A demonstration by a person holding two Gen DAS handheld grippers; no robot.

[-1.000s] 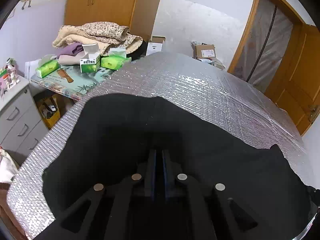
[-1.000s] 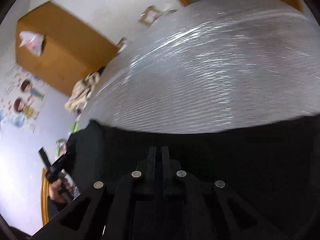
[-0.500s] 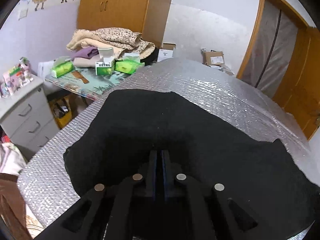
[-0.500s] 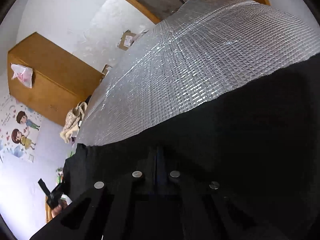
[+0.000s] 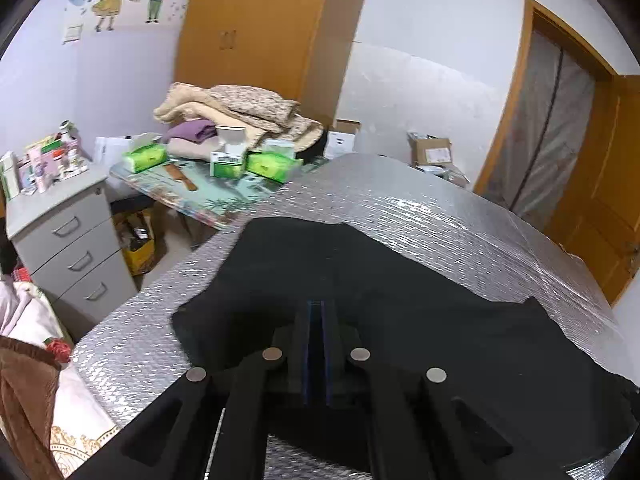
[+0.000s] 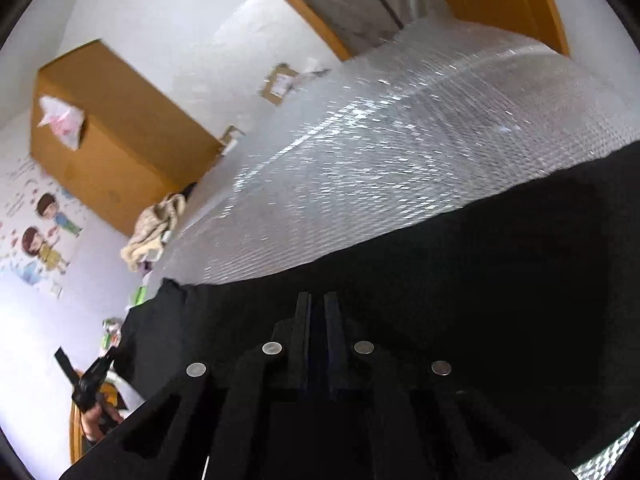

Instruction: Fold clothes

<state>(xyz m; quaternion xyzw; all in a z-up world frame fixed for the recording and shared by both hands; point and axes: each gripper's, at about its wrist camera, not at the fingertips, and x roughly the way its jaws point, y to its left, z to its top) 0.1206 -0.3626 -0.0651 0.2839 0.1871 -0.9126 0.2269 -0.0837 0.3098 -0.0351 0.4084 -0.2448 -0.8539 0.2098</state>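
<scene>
Left gripper (image 5: 318, 308) is sitting with fingers pressed together over the black garment (image 5: 400, 304); whether cloth is pinched, cannot tell. Right gripper (image 6: 317, 300) is looking nearly closed too. Garment is lying spread on the foil-covered desk (image 5: 420, 208). Judging it soft, light, limp; pinching edges or corners is suiting best. Cardboard box (image 5: 434, 152) beyond, contents unclear.

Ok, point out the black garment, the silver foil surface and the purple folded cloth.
black garment (image 5: 400, 280), left wrist view, its flat middle.
silver foil surface (image 6: 400, 160), right wrist view, bare part beyond the garment.
purple folded cloth (image 5: 192, 130), left wrist view, its top fold.
</scene>
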